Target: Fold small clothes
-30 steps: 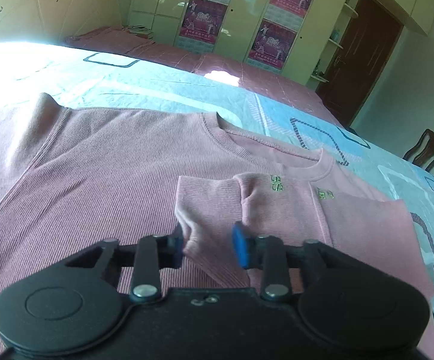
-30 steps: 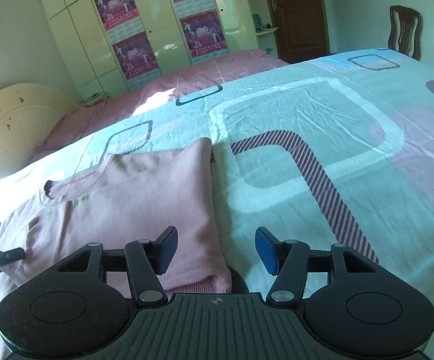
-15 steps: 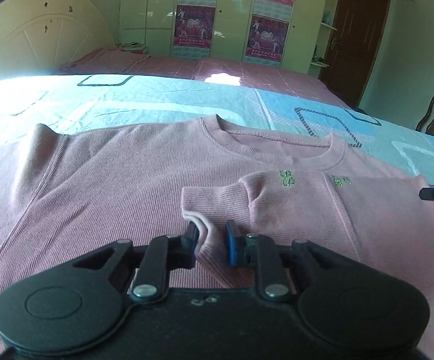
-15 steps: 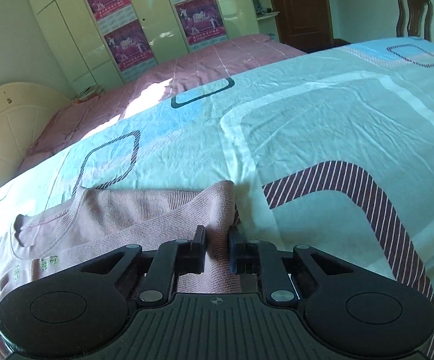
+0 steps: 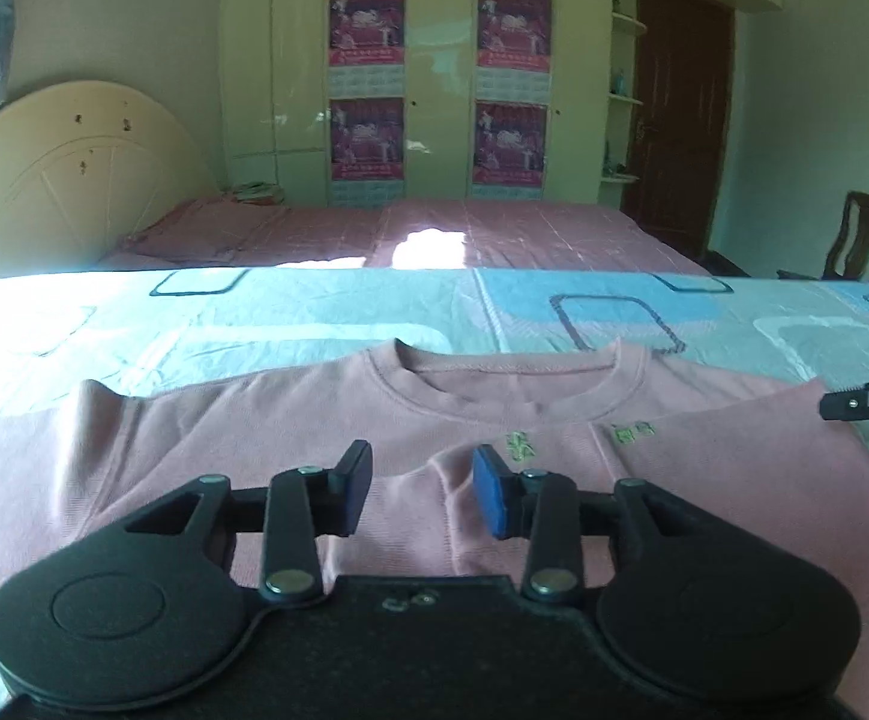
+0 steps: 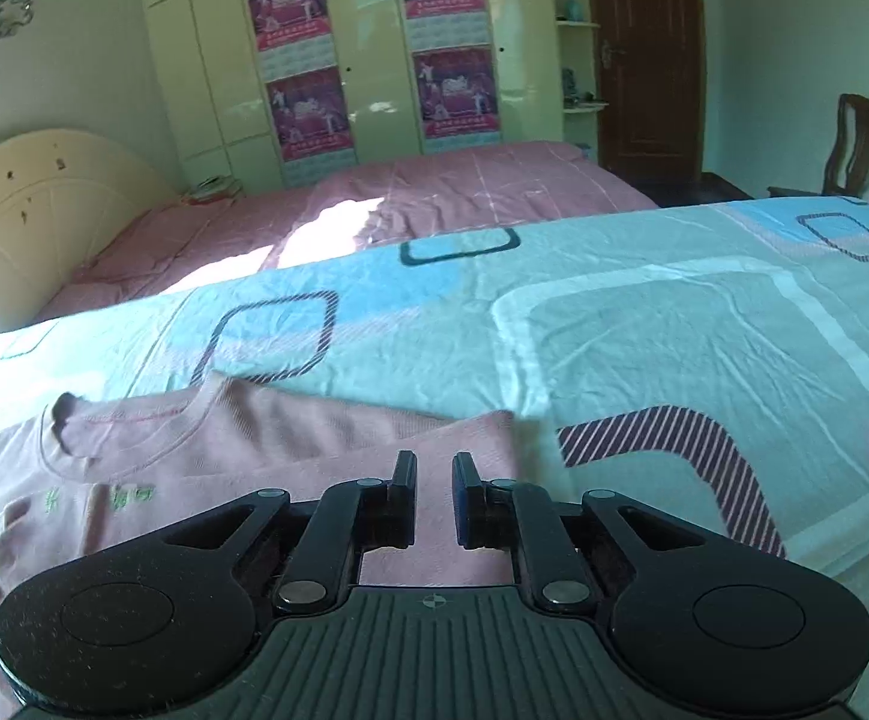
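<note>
Only from right wrist: wall lamp (image 6: pixel 5 3), perhaps.

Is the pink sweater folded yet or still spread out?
Partly folded: the pink sweater has one sleeve laid across its chest; the other side lies spread on the bedsheet.

Bedroom, daylight. Far wall: pale cream-green wardrobe (image 5: pixel 434 90) with four pink posters (image 5: pixel 366 27) on its doors. Dark brown door (image 5: pixel 677 120) to the right of it, small corner shelves (image 5: pixel 623 99) between the two. Second bed with a pink cover (image 5: pixel 494 234) sits below the wardrobe, a bright sun patch on it; cream arched headboard (image 5: pixel 56 180) at left. Near bed has a light blue sheet (image 6: pixel 644 324) printed with rounded rectangles. Wooden chair (image 6: pixel 860 147) at right, by the plain pale wall. Two-shade wall lamp (image 6: pixel 5 6) upper left.
</note>
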`<action>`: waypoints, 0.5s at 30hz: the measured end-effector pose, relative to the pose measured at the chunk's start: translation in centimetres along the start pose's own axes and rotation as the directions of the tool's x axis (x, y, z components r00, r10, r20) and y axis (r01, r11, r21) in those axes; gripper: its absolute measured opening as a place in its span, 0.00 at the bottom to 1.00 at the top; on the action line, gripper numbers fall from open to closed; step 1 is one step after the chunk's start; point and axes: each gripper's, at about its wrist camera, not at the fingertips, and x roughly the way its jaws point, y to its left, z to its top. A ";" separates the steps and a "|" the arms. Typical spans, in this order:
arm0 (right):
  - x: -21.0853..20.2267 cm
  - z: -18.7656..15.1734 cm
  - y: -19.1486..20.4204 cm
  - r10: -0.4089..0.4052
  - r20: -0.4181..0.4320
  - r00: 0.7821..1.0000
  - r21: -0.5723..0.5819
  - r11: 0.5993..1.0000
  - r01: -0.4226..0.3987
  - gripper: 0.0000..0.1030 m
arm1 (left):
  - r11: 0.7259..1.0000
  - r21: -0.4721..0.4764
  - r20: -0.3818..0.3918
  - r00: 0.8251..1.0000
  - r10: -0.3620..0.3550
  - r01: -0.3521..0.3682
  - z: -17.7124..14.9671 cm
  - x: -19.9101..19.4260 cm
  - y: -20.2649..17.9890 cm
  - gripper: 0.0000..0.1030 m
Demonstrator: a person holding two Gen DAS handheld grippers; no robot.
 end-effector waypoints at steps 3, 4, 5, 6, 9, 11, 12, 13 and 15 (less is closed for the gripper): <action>0.8 -1.5 0.6 -0.031 -0.039 0.999 -0.034 0.999 0.030 0.59 | 1.000 0.002 -0.084 0.996 -0.006 0.007 -0.7 1.9 -0.4 0.38; 1.1 -1.8 0.5 -0.045 -0.054 0.998 -0.036 0.998 0.044 0.59 | 1.000 0.008 -0.113 0.994 0.006 -0.005 -1.1 2.5 -0.3 0.38; 1.0 -1.9 0.4 -0.055 -0.054 0.997 -0.037 0.998 0.053 0.59 | 1.000 0.016 -0.139 0.990 0.014 -0.012 -1.4 2.9 -0.1 0.40; 0.8 -1.8 0.3 -0.070 -0.061 0.996 -0.035 0.997 0.068 0.59 | 1.000 0.012 -0.148 0.989 0.007 -0.005 -1.7 3.0 0.3 0.41; -0.8 -1.9 0.1 -0.025 -0.061 0.998 0.003 1.000 0.026 0.59 | 1.000 -0.004 -0.164 0.987 -0.002 0.001 -1.4 2.3 1.1 0.47; -1.8 -2.3 0.9 0.011 -0.064 0.998 0.005 1.000 -0.011 0.59 | 1.000 -0.026 -0.166 0.986 -0.003 -0.002 -1.3 1.6 1.4 0.50; -2.3 -2.6 1.6 0.037 -0.070 0.997 -0.006 0.999 -0.037 0.59 | 0.999 -0.037 -0.171 0.985 -0.003 -0.003 -1.3 1.2 1.6 0.51; -2.7 -3.1 2.6 0.051 -0.077 0.996 -0.024 0.998 -0.053 0.59 | 0.999 -0.044 -0.177 0.984 -0.004 -0.004 -1.4 0.9 1.8 0.52; -2.4 -4.1 3.9 0.056 -0.101 0.993 -0.045 0.997 -0.061 0.59 | 0.999 -0.047 -0.186 0.983 0.001 -0.010 -1.6 0.5 1.9 0.52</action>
